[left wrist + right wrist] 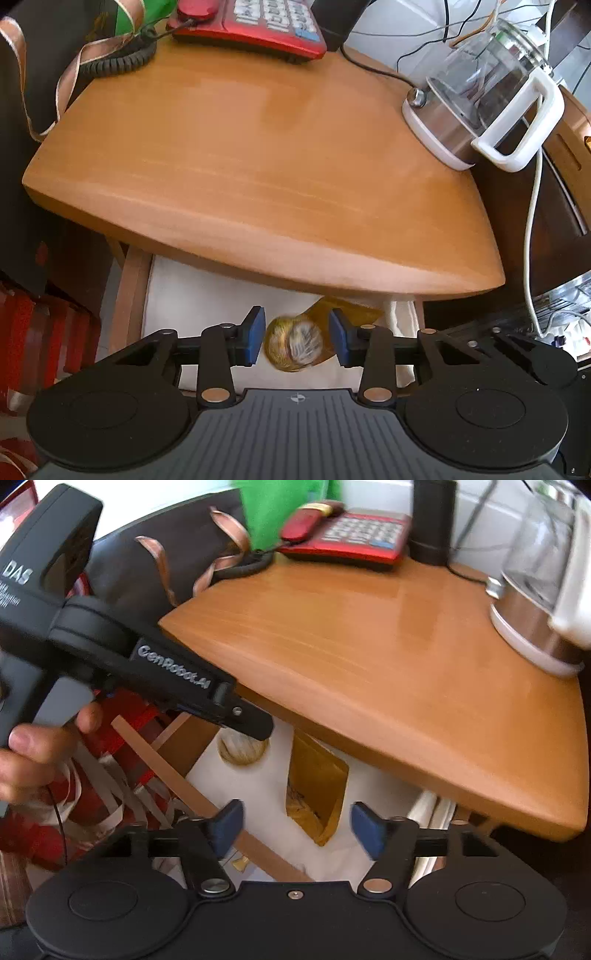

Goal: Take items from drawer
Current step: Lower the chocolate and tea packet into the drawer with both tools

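Wooden side table [258, 155] fills most of both views, with a red phone [258, 26] at the back edge and a glass kettle [487, 88] on its base off to one side. Below the tabletop an open drawer [258, 794] with a white lining can be seen.

Between the blue pads of the left gripper [297, 341] a gold ball of ribbon [293, 343] is framed, but small gaps are visible on both sides, so it's not being squeezed as far as can be told. A flat gold packet [317, 786] is lying in the drawer, partly tucked under the table edge. The right gripper [297, 825] is held spread apart over that packet with nothing pinched. A hand [33, 753] is seen wrapped around the left gripper's handle.
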